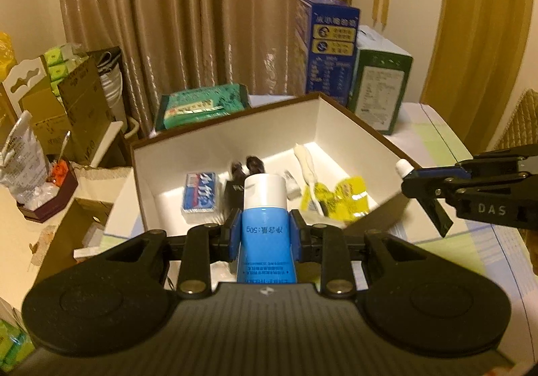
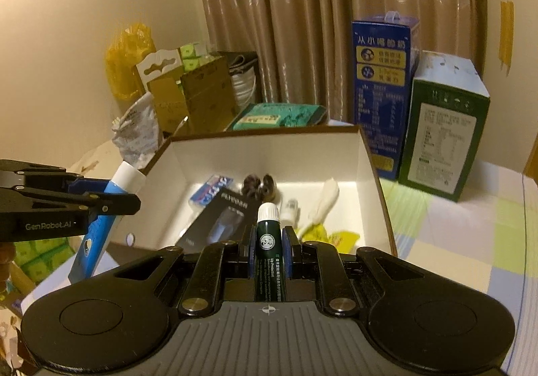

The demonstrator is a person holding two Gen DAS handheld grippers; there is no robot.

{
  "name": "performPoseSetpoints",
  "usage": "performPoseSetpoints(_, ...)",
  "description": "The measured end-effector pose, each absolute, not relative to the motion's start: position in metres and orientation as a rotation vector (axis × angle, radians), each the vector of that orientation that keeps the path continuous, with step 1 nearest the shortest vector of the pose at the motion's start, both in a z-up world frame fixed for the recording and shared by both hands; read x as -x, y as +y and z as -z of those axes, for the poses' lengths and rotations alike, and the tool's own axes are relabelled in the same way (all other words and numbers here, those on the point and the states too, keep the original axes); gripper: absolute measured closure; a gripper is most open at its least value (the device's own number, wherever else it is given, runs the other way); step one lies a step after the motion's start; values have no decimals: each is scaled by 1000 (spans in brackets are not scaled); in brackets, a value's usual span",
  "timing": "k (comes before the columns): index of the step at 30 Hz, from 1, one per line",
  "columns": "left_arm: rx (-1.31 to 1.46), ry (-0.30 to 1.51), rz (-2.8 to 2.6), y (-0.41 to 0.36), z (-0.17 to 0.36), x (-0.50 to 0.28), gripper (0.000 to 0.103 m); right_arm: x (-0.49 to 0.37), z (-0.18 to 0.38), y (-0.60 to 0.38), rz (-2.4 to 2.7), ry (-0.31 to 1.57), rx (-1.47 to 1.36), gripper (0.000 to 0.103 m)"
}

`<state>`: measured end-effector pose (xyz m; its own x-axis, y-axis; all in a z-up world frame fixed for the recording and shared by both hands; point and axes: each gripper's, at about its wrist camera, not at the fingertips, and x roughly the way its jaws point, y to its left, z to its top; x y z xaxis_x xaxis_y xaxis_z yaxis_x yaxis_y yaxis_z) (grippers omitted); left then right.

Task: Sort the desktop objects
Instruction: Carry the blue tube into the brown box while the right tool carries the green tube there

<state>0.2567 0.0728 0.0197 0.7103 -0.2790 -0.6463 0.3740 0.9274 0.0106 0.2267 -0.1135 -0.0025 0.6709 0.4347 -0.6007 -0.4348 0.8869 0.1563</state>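
Both grippers, left (image 1: pixel 264 231) clamping the blue tube (image 1: pixel 265 228) and right (image 2: pixel 268 251) clamping the green tube (image 2: pixel 268 241), should go lower inside the box (image 1: pixel 336 127) before releasing.

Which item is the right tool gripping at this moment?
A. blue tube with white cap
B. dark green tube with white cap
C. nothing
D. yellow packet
B: the right tool is shut on the dark green tube, while the left tool holds the blue tube.

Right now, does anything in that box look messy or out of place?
Nothing looks spilled or broken. Inside the box, the yellow wrappers lie crumpled and the black carton sits askew, propped at a slant.
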Motion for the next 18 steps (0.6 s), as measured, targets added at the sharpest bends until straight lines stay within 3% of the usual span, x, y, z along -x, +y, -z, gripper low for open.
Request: performPoseSetpoints(18,-131,653,298,81,-23,-336,79,-302,-1,-89,-507,661,-9,90)
